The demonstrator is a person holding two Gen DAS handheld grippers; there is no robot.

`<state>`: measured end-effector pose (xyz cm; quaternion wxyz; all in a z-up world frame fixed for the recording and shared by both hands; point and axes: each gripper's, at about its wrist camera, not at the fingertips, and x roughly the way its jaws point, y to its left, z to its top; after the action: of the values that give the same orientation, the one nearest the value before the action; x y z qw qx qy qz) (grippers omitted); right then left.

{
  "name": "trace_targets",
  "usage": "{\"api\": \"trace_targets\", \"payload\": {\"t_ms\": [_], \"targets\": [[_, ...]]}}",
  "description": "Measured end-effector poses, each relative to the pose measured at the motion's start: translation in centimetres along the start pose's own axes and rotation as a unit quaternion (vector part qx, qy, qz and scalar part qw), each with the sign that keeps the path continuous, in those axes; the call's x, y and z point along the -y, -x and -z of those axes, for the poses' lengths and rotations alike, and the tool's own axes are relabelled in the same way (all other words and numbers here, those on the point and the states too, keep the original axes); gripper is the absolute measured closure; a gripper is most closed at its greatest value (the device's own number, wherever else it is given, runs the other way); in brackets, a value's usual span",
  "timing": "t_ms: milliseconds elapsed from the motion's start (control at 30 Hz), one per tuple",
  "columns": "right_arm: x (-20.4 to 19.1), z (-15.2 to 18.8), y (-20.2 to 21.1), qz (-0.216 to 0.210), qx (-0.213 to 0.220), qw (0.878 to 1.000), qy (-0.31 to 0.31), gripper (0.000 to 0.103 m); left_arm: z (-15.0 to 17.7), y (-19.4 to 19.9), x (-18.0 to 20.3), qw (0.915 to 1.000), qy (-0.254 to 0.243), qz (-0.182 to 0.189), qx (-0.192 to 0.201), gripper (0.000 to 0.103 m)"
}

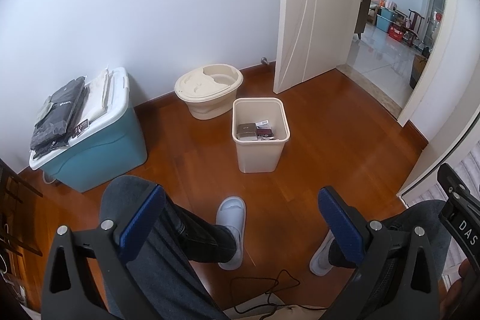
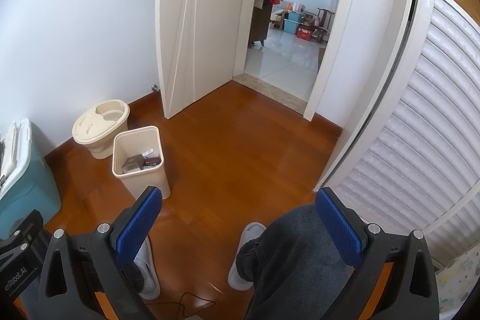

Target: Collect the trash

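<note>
left tool (image 1: 237, 218) spread, empty | right tool (image 2: 238, 222) spread, empty | beige square plastic trash bin (image 1: 260, 152) on wooden floor (image 1: 330, 140), straight ahead of left tool, so left's nearer

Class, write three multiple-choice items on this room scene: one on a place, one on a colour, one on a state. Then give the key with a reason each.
1. What lies on the blue box?
A. folded black clothes
B. a slipper
C. a cable

2. What colour is the trash bin?
A. red
B. beige
C. black

3. How is the left gripper?
A. shut on a box
B. shut on nothing
C. open, holding nothing

Key:
1 A, the black clothes lie on its white lid.
2 B, its walls are beige, and small boxes lie inside.
3 C, its blue pads stand wide apart; the right gripper is the same.
</note>
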<state>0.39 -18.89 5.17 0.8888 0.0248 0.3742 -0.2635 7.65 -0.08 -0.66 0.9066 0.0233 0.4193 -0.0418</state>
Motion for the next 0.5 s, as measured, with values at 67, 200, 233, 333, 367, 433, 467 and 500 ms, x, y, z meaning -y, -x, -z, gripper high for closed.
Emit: {"api": "trace_targets", "payload": {"t_ms": [67, 200, 233, 333, 367, 433, 467, 500], "targets": [[-0.16, 0.04, 0.06, 0.000, 0.000, 1.000, 0.000, 0.000, 0.03, -0.02, 0.00, 1.0000, -0.001, 0.000, 0.000, 0.000], [-0.32, 0.05, 0.04, 0.000, 0.000, 1.000, 0.000, 0.000, -0.01, -0.03, -0.11, 1.0000, 0.000, -0.001, 0.002, 0.000], [-0.42, 0.07, 0.06, 0.000, -0.001, 1.000, 0.000, 0.000, -0.03, -0.06, -0.16, 1.0000, 0.000, -0.002, 0.002, 0.000], [-0.64, -0.04, 0.00, 0.000, -0.001, 1.000, -0.001, 0.000, 0.01, -0.11, -0.13, 1.0000, -0.002, -0.002, 0.002, 0.000], [-0.61, 0.03, -0.01, 0.000, -0.001, 1.000, 0.000, 0.000, 0.05, -0.09, -0.07, 1.0000, -0.002, -0.002, 0.002, 0.000], [-0.49, 0.09, -0.02, 0.000, -0.001, 1.000, 0.000, 0.000, 0.07, -0.14, -0.09, 1.0000, -0.003, -0.001, 0.001, 0.000], [-0.52, 0.06, -0.05, 0.000, -0.001, 1.000, 0.000, 0.000, 0.05, -0.18, -0.10, 1.0000, -0.004, -0.001, 0.001, 0.000], [-0.45, 0.10, -0.03, -0.001, -0.001, 1.000, 0.000, 0.000, 0.07, -0.20, -0.10, 1.0000, -0.004, -0.001, 0.001, 0.000]]}}
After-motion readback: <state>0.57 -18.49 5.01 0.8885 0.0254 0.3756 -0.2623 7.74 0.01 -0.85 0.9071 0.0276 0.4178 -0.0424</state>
